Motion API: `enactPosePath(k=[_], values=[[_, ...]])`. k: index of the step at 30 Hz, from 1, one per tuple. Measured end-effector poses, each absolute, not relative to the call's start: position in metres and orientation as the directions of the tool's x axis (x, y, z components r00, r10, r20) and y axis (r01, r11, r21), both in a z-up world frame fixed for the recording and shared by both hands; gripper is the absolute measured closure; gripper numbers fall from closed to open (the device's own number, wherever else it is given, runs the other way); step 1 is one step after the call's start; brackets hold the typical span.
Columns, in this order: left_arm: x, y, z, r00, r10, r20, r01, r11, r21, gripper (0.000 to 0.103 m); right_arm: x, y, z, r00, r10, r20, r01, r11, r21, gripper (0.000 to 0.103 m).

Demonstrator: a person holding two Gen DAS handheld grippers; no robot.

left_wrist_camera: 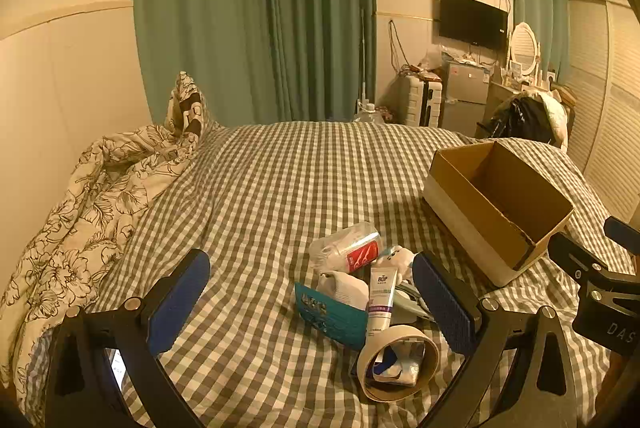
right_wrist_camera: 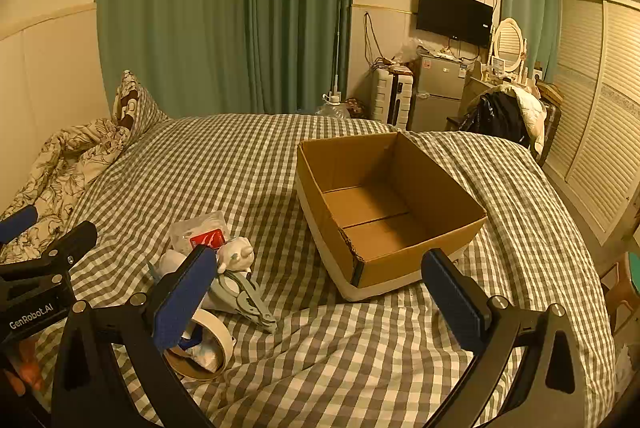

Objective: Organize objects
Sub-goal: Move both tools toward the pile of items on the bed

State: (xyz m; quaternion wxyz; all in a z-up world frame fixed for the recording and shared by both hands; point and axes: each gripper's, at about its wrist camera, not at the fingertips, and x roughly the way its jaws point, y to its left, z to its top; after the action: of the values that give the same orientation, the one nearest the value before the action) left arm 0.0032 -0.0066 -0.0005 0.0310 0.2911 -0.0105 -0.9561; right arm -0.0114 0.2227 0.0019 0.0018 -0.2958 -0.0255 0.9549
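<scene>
**Reporter:** Cardboard, open-topped and bare inside — is that box (right_wrist_camera: 384, 204) sitting on the checked bedcover (left_wrist_camera: 272, 188)?

**Me:** Yes, it is sitting toward the right side of the bed, well apart from my pile of small things. I am holding both tools tilted downward over the cover, side by side. My left gripper (left_wrist_camera: 312, 304) is standing wide, gripping nothing, and its jaws are framing the pile.

**Reporter:** What is lying in that pile?

**Me:** A white tube (left_wrist_camera: 382, 298) is leaning on a teal packet (left_wrist_camera: 332, 316), with a tape roll (left_wrist_camera: 398, 364) nearest me and a clear packet with a red label (left_wrist_camera: 348, 248) at the far end. A small white plush toy (right_wrist_camera: 236, 254) is lying just beside grey pliers (right_wrist_camera: 250, 298).

**Reporter:** And your right gripper (right_wrist_camera: 320, 296)?

**Me:** It is also standing wide and holding nothing, pointing at the box's near corner, its left finger (right_wrist_camera: 184, 300) overlapping the pile's edge in my view.
</scene>
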Motion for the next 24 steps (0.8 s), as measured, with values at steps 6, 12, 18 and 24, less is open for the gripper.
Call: enactPosePath(k=[6, 12, 18, 24], values=[[0.0035, -0.0043, -0.0012, -0.827, -0.070, -0.558, 0.053, -0.998, 0.046, 0.000, -0.0121, 0.2212, 0.0005, -0.823, 0.017, -0.567, 0.013, -0.999, -0.049, 0.000], [0.0038, -0.0032, -0.0022, -0.825, -0.074, -0.560, 0.058, -0.997, 0.046, 0.000, -0.0126, 0.2216, 0.0014, -0.821, 0.012, -0.570, 0.018, -0.999, -0.047, 0.000], [0.0037, -0.0028, -0.0014, -0.822, -0.072, -0.565, 0.054, -0.997, 0.047, 0.000, -0.0130, 0.2196, 0.0004, -0.819, 0.004, -0.574, 0.027, -0.999, -0.045, 0.000], [0.0028, -0.0040, -0.0023, -0.815, -0.070, -0.575, 0.053, -0.998, 0.046, 0.000, -0.0133, 0.2193, -0.0013, -0.816, -0.004, -0.578, 0.035, -0.999, -0.042, 0.000]])
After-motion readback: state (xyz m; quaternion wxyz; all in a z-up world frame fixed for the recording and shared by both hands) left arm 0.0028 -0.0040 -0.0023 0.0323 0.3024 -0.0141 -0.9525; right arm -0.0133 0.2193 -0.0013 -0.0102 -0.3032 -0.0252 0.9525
